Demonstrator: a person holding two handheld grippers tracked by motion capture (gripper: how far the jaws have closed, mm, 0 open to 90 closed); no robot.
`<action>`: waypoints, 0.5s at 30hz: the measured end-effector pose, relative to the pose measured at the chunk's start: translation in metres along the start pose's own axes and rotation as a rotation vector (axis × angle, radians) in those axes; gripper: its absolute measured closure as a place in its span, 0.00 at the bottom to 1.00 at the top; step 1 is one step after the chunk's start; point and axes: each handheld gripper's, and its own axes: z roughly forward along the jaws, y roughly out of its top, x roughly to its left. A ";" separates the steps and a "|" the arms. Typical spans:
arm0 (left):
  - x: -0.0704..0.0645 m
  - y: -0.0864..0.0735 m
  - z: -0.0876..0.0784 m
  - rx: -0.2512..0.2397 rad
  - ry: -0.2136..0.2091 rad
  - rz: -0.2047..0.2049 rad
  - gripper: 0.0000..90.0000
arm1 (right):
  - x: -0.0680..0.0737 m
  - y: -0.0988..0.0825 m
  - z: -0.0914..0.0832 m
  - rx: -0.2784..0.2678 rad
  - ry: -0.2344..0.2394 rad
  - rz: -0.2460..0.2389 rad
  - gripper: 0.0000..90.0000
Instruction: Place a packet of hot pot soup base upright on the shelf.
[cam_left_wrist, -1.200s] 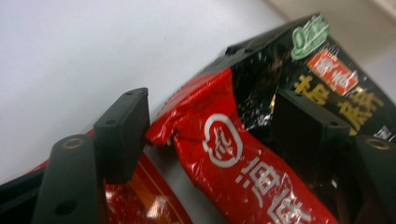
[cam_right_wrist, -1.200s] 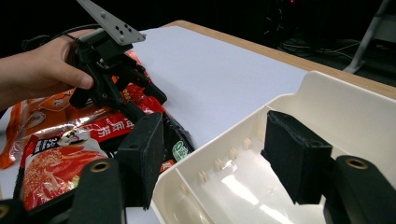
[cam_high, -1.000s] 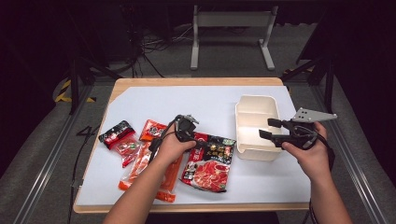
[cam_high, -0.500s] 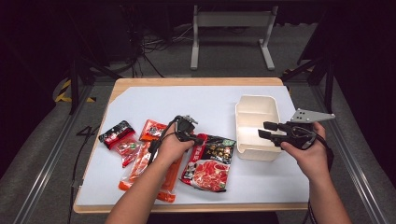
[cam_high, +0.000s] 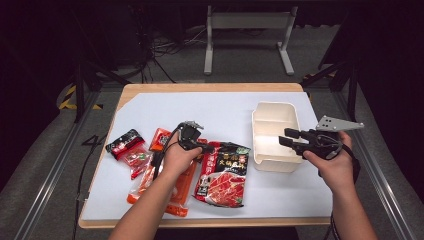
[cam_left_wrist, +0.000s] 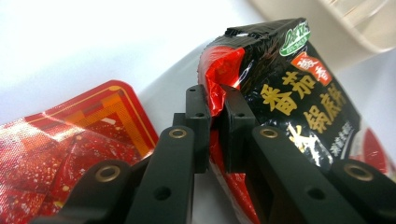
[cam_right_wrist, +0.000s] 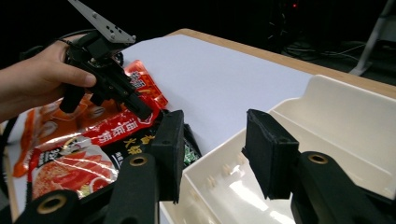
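A wooden bench (cam_high: 210, 88) under white paper (cam_high: 220, 110) stands in a dark room; left tongs (cam_left_wrist: 215, 128) have just clamped the black-and-red foil sauce packet (cam_left_wrist: 289, 93), while right tongs (cam_right_wrist: 212, 149) straddle the cream plastic compartment box's (cam_right_wrist: 336, 121) wall, pads apart.

Both hands hold grippers over the table.
The left gripper (cam_left_wrist: 215, 126) has just been closing, jaws pinched; the right gripper (cam_right_wrist: 212, 154) stands level, jaws apart.
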 end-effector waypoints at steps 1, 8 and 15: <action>-0.002 0.000 -0.003 -0.011 -0.002 0.003 0.94 | 0.000 0.000 0.000 0.000 0.003 0.003 0.64; -0.020 0.002 -0.026 -0.103 -0.052 0.047 0.95 | 0.003 0.001 0.001 0.008 -0.012 -0.004 0.61; -0.049 0.000 -0.054 -0.192 -0.064 0.140 0.96 | 0.006 0.004 -0.002 -0.007 -0.026 -0.020 0.56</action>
